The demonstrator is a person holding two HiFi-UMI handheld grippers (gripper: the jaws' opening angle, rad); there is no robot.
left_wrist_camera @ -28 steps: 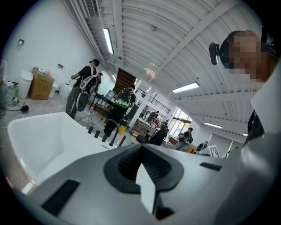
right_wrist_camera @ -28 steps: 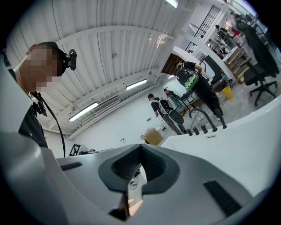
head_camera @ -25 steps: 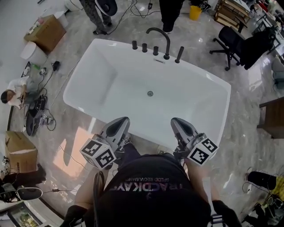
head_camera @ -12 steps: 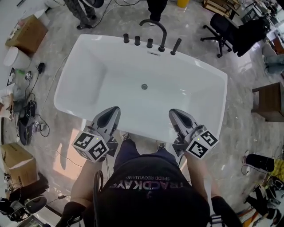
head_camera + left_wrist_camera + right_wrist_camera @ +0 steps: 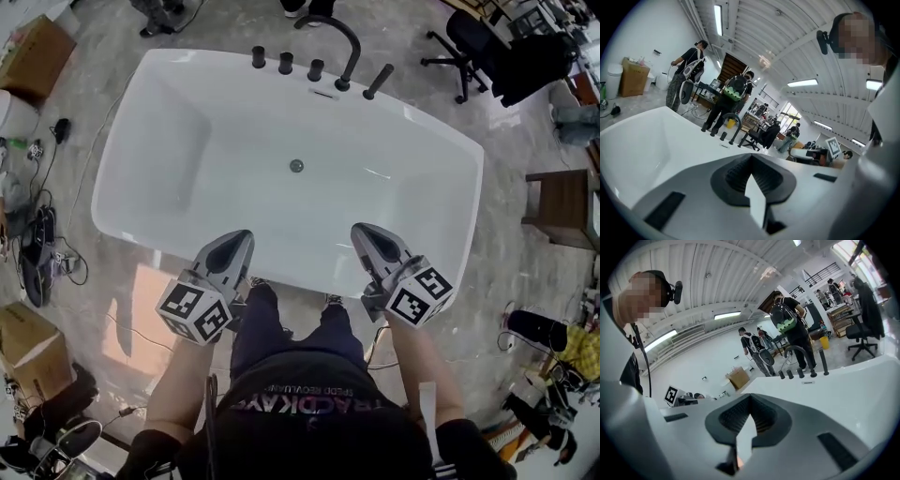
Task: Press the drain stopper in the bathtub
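Observation:
A white bathtub (image 5: 301, 277) lies across the head view, with its small round metal drain stopper (image 5: 296, 166) in the middle of the tub floor. Both grippers hover at the near rim, well short of the stopper. My left gripper (image 5: 235, 245) is shut with nothing in it and points into the tub. My right gripper (image 5: 367, 235) is shut and empty too. In the left gripper view the left gripper (image 5: 751, 157) looks over the tub (image 5: 647, 140). The right gripper (image 5: 750, 397) does the same in its own view, and the stopper is hidden in both.
A black arched faucet (image 5: 343, 36) with several black knobs (image 5: 285, 63) stands on the far rim. Cables (image 5: 42, 246) and cardboard boxes (image 5: 28, 354) lie on the floor at left. An office chair (image 5: 466, 42) and a wooden stool (image 5: 562, 206) stand at right. People (image 5: 686, 77) stand beyond the tub.
The person has stepped closer, so the tub fills more of the head view and the stopper sits nearer. Both grippers stay shut, side by side at the near rim.

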